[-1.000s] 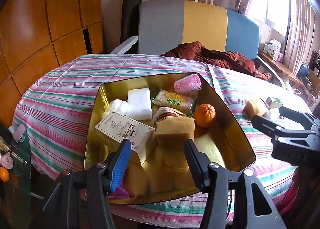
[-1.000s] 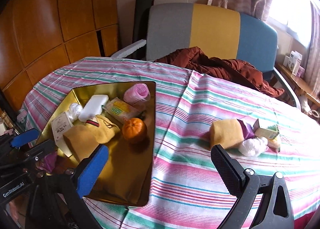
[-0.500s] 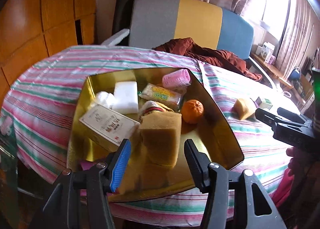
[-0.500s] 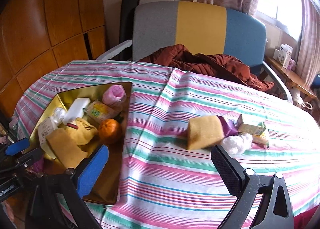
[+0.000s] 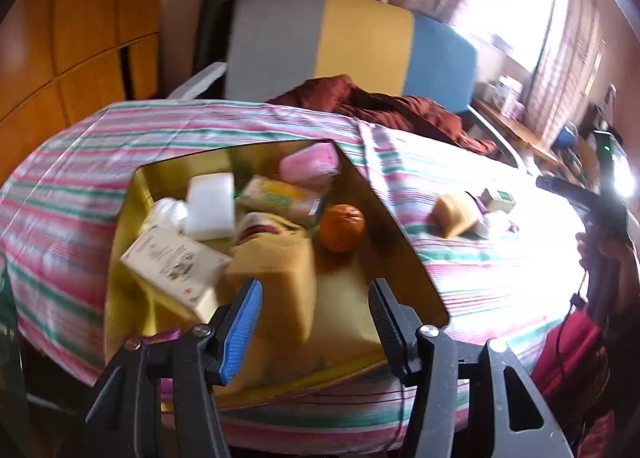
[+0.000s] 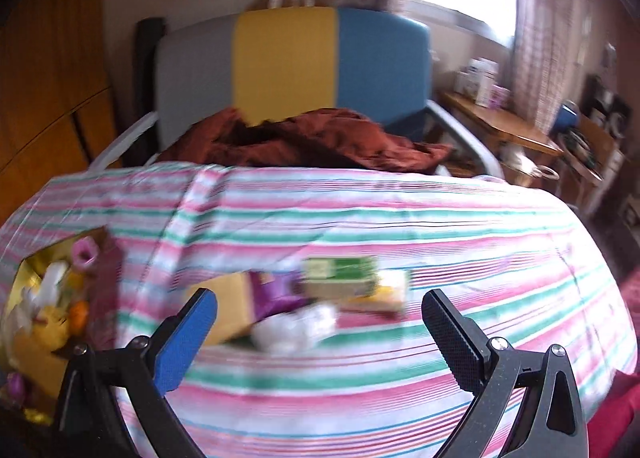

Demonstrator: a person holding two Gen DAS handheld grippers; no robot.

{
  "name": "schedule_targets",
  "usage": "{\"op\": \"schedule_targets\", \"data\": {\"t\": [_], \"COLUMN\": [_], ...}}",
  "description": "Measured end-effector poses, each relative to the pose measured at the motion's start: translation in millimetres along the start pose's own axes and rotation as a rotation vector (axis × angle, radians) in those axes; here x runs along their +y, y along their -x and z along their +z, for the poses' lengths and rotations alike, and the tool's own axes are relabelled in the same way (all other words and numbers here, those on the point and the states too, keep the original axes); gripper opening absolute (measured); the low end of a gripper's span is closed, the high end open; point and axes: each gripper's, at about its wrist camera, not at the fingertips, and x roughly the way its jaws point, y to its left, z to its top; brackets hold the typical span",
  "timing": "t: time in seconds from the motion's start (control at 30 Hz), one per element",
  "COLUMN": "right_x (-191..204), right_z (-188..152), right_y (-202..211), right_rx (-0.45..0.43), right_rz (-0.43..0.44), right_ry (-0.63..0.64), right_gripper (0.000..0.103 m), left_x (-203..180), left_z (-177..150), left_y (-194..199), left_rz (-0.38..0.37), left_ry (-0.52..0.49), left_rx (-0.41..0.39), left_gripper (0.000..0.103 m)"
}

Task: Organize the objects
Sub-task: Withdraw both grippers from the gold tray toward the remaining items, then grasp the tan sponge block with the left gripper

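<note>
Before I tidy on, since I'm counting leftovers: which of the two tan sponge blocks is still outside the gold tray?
The smaller sponge lying on the striped cloth among the loose items; the larger sponge sits inside the gold tray.

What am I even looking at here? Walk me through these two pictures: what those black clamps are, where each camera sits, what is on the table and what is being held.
No robot here: a person holds one two-finger clamp in each hand, with a wide-angle camera on each looking along its fingers. The left view shows the left gripper, open and empty, above a gold tray on the striped tablecloth. In the tray lie an orange, a tan sponge, a white box, a white block and a pink roll. The right view shows the right gripper, also open and empty, facing a small loose pile on the cloth: another tan sponge, a green box and a white wad. That picture is blurred. Nothing is held.
</note>
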Motion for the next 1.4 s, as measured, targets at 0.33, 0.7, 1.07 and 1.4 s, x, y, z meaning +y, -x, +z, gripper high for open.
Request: {"op": "schedule_targets", "data": {"t": [0.33, 0.7, 1.07, 1.4], "right_x": [-105, -125, -121, -115], "right_z": [-19, -29, -28, -26], "right_y": [-57, -58, -61, -61], "right_rx": [0.146, 0.199, 0.215, 0.218], "right_rz": [-0.007, 0.084, 0.131, 0.183], "right_ry": [-0.378, -0.535, -0.526, -0.5], "right_gripper": [0.103, 0.103, 0.103, 0.103], "left_x": [-69, -144, -167, -175], "left_z": [30, 57, 81, 94], "left_y": [-29, -91, -154, -204], "left_rz": [-0.075, -0.152, -0.159, -0.153], "left_ry": [-0.144, -0.244, -0.123, 0.001], "left_rx": [0.046, 0.151, 0.251, 0.312], "left_gripper": [0.056, 0.064, 0.081, 0.086]}}
